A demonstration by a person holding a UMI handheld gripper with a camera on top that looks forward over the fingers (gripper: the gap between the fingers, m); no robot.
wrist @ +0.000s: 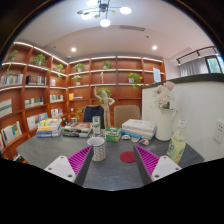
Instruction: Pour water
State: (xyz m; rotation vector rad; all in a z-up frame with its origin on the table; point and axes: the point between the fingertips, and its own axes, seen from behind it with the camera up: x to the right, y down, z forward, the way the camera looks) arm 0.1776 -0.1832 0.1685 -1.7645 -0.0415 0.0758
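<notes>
A white patterned cup (97, 149) stands on the grey table (110, 170), just ahead of my left finger and touching neither finger. To its right lies a flat red round coaster (127, 157), near my right finger's tip. My gripper (112, 158) is open, its magenta pads (79, 159) spread wide with only bare table between them. A tall pale green bottle (178, 144) stands to the right, beyond the right finger.
Stacked books (48, 127), small boxes (76, 130) and a pile of folded cloths (139, 128) crowd the table's far side. A white counter with a vase of flowers (165, 110) stands on the right. Wooden shelves (40, 85) line the back wall.
</notes>
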